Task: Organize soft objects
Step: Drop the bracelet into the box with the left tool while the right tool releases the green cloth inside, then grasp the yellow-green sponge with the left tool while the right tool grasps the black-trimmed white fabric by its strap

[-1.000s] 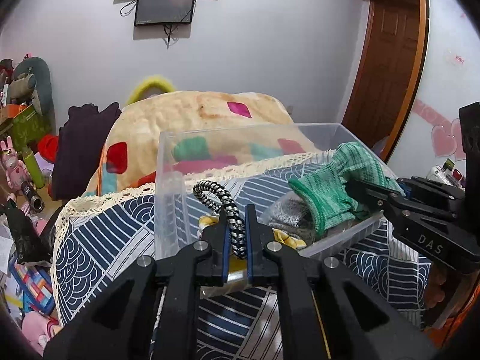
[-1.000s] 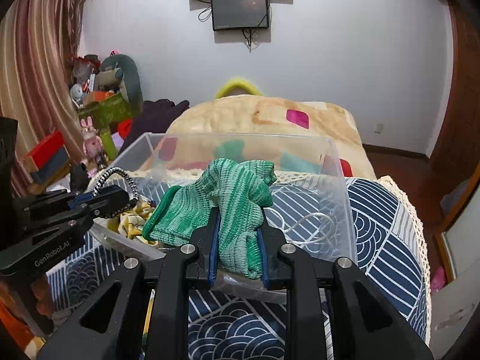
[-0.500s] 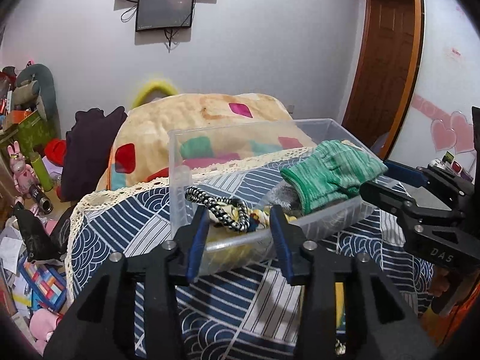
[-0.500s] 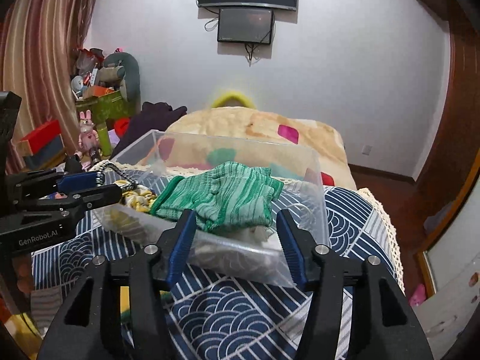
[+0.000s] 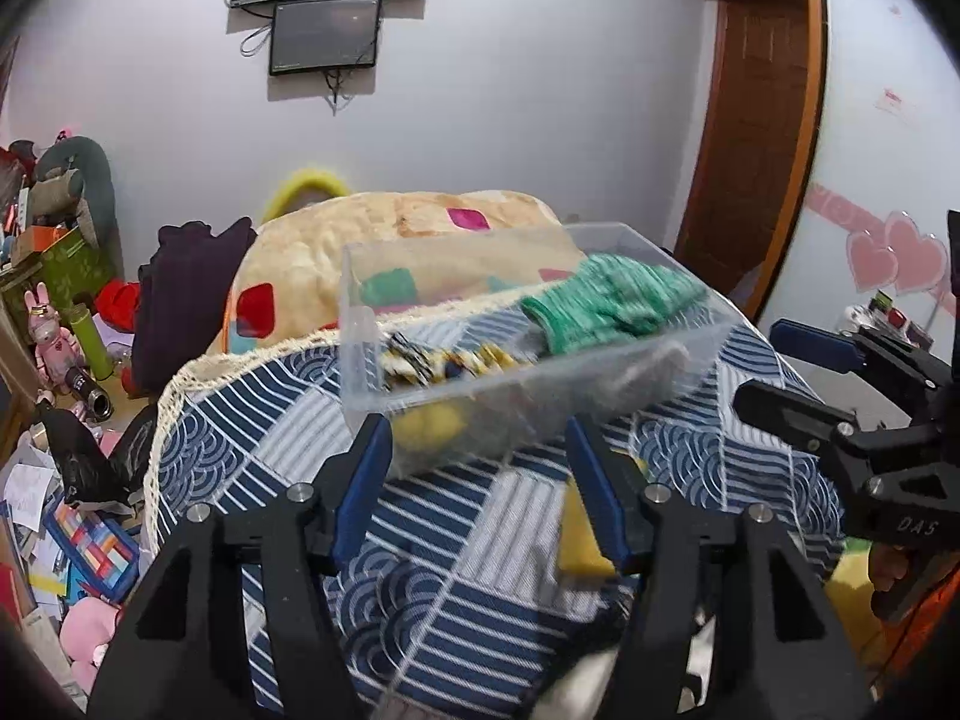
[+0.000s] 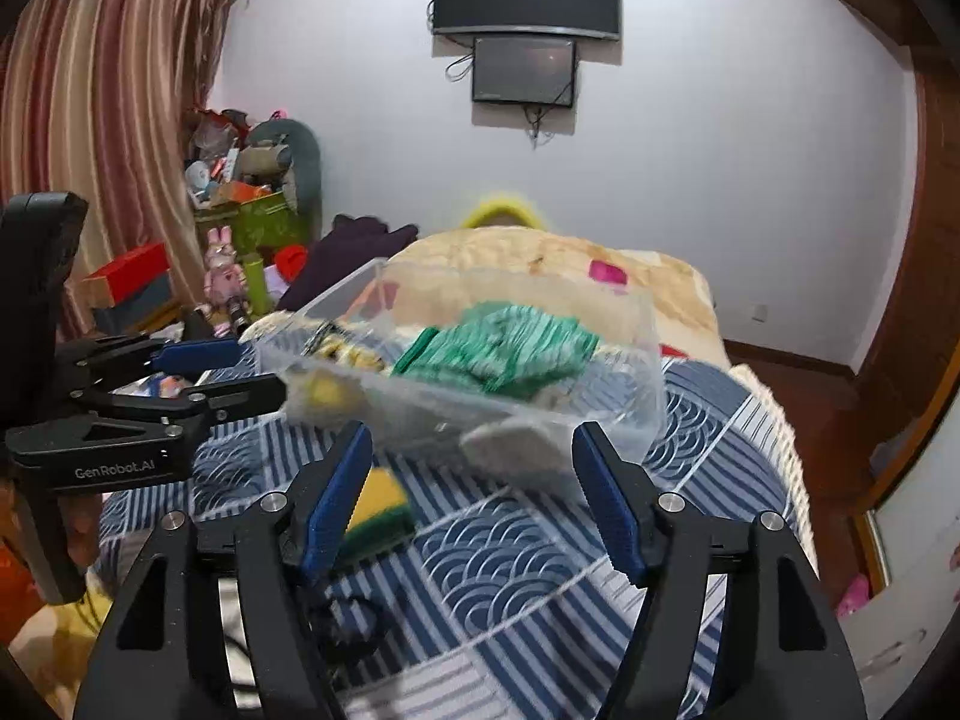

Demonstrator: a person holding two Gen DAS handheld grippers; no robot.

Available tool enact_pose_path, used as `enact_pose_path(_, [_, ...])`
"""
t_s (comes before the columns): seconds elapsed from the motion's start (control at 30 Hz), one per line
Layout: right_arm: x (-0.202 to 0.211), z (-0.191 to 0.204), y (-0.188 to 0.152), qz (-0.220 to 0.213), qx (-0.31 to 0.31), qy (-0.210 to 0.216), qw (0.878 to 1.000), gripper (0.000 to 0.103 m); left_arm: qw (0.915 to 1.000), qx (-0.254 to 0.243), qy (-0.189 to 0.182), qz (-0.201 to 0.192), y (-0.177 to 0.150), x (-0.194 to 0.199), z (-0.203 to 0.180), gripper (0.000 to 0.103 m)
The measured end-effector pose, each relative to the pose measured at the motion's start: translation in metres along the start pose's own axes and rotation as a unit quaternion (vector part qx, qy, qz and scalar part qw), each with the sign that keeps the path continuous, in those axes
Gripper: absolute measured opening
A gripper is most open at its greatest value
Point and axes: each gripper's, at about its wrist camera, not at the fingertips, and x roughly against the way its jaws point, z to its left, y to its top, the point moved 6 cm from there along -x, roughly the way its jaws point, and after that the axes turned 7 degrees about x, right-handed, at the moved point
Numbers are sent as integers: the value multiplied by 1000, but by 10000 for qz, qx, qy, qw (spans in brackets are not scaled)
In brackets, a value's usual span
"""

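Note:
A clear plastic bin [image 5: 360, 336] [image 6: 651, 324] stands on the blue patterned cloth. In it lie a green knitted cloth [image 5: 606, 303] [image 6: 504, 348], a black-and-white braided cord [image 5: 408, 360] and yellow soft items [image 6: 342, 354]. My left gripper [image 5: 480, 480] is open and empty, just in front of the bin. My right gripper [image 6: 471, 486] is open and empty, also in front of the bin. A yellow-and-green sponge [image 6: 375, 510] [image 5: 579, 534] lies on the cloth between the grippers.
A beige blanket with coloured patches [image 5: 408, 222] lies behind the bin. Toys, boxes and clutter [image 5: 60, 324] fill the left side. A wooden door [image 5: 756, 138] is at the right. A dark cord [image 6: 348, 618] lies on the cloth near my right gripper.
Both grippers opened and let go: the cord and the green cloth now lie in the bin. Both grippers have pulled back from the bin.

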Motion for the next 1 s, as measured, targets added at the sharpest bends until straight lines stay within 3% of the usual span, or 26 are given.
enact_pose_path(0.43, [-17, 40, -55, 644, -202, 825, 9943, 65, 9990, -40, 102, 432, -58, 9, -4, 62])
enact_pose_path(0.47, [-19, 41, -58, 678, -217, 866, 9937, 61, 9989, -31, 122, 451, -61, 9, -2, 62])
enact_pose_path(0.6, [-27, 49, -69, 909, -231, 1132, 9891, 21, 9985, 70, 117, 539, -69, 6, 2, 62])
enact_pose_path(0.73, [-21, 47, -71, 799, -162, 991, 9917, 13, 9985, 146, 42, 527, -68, 4, 2, 62])
enact_pose_path(1.0, [-6, 11, -69, 550, -393, 447, 9967, 12, 9985, 143, -191, 500, -60, -1, -16, 62])
